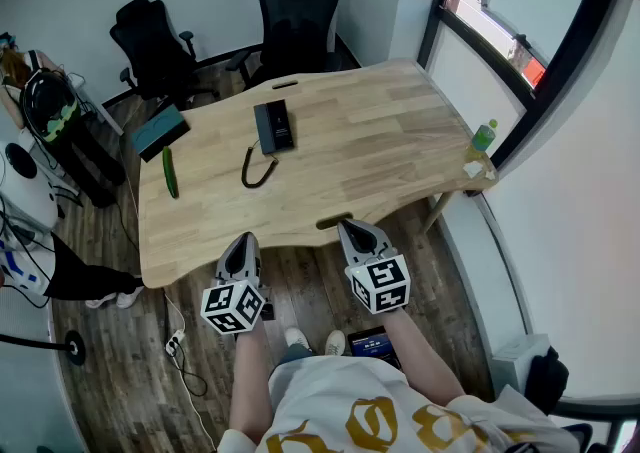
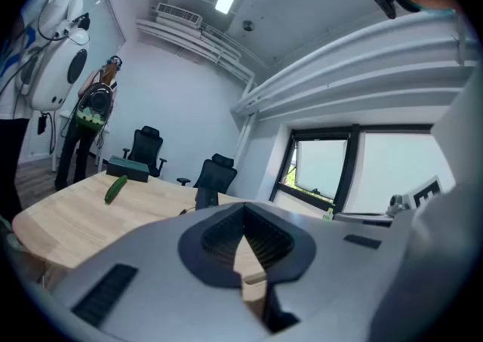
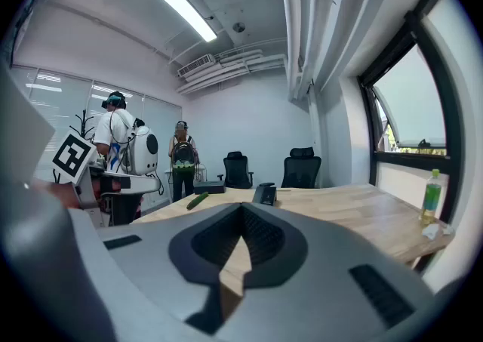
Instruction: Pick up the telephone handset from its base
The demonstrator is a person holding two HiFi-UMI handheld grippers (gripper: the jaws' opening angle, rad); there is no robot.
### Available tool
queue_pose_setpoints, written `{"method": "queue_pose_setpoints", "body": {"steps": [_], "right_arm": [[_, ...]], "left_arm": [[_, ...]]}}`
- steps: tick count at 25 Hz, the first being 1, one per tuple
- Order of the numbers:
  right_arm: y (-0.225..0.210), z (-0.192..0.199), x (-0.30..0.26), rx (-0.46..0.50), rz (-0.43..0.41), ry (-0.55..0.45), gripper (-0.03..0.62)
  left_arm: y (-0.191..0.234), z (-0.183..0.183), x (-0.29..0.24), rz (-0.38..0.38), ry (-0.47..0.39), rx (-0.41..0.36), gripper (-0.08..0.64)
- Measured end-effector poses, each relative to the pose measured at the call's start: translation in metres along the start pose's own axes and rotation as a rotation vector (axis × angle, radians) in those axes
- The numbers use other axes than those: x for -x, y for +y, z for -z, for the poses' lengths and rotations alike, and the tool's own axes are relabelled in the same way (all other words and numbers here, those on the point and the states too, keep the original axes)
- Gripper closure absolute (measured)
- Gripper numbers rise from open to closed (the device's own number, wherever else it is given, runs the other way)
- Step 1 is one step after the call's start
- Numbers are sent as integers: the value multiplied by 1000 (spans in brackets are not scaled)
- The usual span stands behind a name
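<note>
Handset [image 1: 264,129] rests on its flat black rectangular base [image 1: 280,126], midway across the pale wood-grain table [image 1: 400,151], its coiled cord [image 1: 257,169] looping nearside. To its left lies a smooth green cucumber [image 1: 170,171]. Short of the table's edge, the left gripper [image 1: 244,241] and the right gripper [image 1: 354,229], grey with ribbed pads, are both pinched shut and empty.

Your left gripper [image 2: 243,216] has its jaws closed together, with nothing between them. Beyond them is the wooden table [image 2: 68,220], where a cucumber [image 2: 115,189] lies near a dark green box [image 2: 127,169]. The dark shape just past the jaw tips is probably the telephone [image 2: 205,197]. Two office chairs [image 2: 147,148] stand behind the table.
</note>
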State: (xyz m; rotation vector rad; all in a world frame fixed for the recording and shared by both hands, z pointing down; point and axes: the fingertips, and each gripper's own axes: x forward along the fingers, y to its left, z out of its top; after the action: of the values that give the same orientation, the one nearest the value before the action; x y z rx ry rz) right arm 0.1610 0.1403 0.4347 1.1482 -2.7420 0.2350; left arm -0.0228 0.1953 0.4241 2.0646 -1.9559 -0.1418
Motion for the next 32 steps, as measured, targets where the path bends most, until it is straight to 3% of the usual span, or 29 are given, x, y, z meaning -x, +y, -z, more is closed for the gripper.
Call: {"method": "queue_pose_setpoints", "body": {"steps": [8,21,26,32], "right_arm": [[13,4,7,-5,-1,5,588],[8,11,0,-78,29,23,586],[6,8,-20,-82,20,33,586],[-7,7,-65,-83,14,67,586]], "left_arm": [[8,11,10,15,20,40,554],[17,15,12,7,61,15,554],[28,6,-1,1,49,31,554],[49,15,-45,3,101,40,554]]}}
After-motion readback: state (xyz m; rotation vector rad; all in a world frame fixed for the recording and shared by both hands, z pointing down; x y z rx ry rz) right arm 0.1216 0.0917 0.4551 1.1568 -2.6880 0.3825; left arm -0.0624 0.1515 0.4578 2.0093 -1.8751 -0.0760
